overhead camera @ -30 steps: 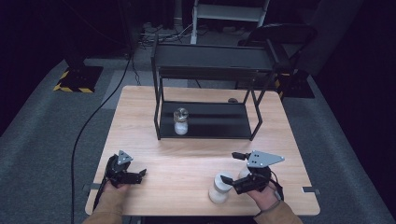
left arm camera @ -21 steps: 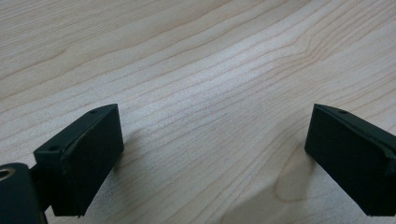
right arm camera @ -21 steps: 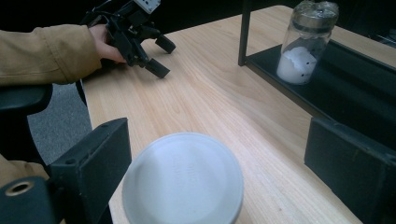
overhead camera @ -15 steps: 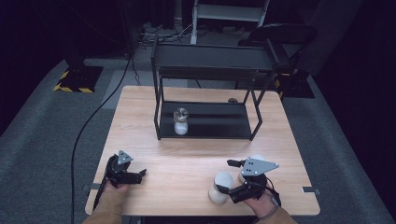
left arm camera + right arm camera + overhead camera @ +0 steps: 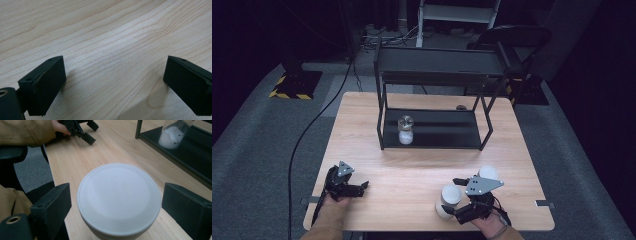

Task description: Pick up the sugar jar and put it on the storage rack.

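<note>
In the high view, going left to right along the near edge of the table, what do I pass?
Left gripper → white-capped jar → right gripper, its jaws around that jar → second white-capped jar.

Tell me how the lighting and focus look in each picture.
High view: the table is lit, its surroundings nearly black. Left gripper view: wood grain sharp farther off, the near black jaws soft, faint shadows under them. Right gripper view: the white lid is close, evenly lit, slightly soft; the jar on the shelf is blurrier.
</note>
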Demonstrator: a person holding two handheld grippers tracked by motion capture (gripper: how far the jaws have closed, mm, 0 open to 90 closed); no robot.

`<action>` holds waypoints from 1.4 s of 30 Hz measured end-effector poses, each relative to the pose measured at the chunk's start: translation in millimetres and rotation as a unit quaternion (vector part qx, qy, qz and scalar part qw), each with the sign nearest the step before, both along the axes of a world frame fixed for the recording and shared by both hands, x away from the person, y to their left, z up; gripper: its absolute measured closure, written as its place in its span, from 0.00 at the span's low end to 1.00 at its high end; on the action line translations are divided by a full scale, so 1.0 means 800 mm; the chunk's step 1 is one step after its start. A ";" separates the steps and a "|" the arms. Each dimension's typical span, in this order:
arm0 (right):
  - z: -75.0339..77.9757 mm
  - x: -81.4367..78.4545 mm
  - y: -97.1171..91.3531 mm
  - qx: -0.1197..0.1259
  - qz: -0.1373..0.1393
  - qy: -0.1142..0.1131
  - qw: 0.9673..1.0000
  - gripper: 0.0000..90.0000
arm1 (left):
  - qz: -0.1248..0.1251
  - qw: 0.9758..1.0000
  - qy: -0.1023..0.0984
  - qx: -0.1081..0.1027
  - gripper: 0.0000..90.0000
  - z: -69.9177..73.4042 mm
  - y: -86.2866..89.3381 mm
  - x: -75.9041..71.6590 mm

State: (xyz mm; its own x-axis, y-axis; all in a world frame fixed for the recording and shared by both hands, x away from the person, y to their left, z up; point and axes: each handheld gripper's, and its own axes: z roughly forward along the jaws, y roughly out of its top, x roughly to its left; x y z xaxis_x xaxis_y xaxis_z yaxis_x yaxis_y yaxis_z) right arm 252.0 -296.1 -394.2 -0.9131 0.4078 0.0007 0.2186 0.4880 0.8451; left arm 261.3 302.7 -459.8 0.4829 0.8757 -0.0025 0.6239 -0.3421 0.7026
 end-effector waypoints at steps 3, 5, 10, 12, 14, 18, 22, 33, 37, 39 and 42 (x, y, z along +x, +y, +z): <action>-0.001 0.001 0.003 -0.008 0.002 0.002 1.000 0.13 | 0.000 1.000 0.000 0.000 0.04 0.000 0.000 0.000; -0.002 0.002 0.004 -0.013 0.003 0.005 1.000 0.15 | 0.000 1.000 0.000 0.000 0.04 0.000 0.000 0.000; -0.005 0.004 0.005 -0.019 -0.002 0.006 1.000 0.21 | 0.000 1.000 0.000 0.000 0.04 0.000 0.000 0.000; -0.006 0.006 0.004 -0.016 -0.004 0.008 1.000 0.25 | 0.000 1.000 0.000 0.000 0.04 0.000 0.000 0.000; -0.004 0.007 0.004 -0.016 -0.001 0.012 1.000 0.28 | 0.001 1.000 0.000 0.000 0.04 0.000 0.000 0.000; 0.003 0.006 0.008 -0.027 0.009 0.007 1.000 0.36 | 0.000 1.000 0.000 0.000 0.04 0.000 0.000 0.000; 0.010 0.005 0.015 -0.041 0.005 0.008 0.999 0.37 | 0.000 1.000 0.000 0.000 0.04 0.000 0.000 0.000; 0.033 0.007 0.028 -0.066 0.007 0.010 0.998 0.37 | -0.001 1.000 0.001 -0.001 0.04 0.000 0.001 0.000; 0.046 0.010 0.029 -0.065 0.005 0.010 0.998 0.37 | -0.004 1.000 0.001 0.000 0.04 0.000 0.001 0.000; 0.054 0.014 0.029 -0.064 0.004 0.012 0.998 0.37 | -0.003 1.000 0.002 -0.001 0.04 0.000 0.002 0.000; 0.067 0.018 0.030 -0.067 0.001 0.007 0.998 0.37 | -0.004 1.000 0.002 -0.001 0.04 0.000 0.002 0.000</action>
State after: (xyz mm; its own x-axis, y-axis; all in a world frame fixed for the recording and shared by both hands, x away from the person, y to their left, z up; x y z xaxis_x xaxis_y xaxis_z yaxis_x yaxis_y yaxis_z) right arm 266.7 -271.7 -340.5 -0.9141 0.4035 -0.0404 0.2292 0.5962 0.7695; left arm 261.6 303.9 -459.5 0.4896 0.8719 -0.0058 0.6240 -0.3457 0.7008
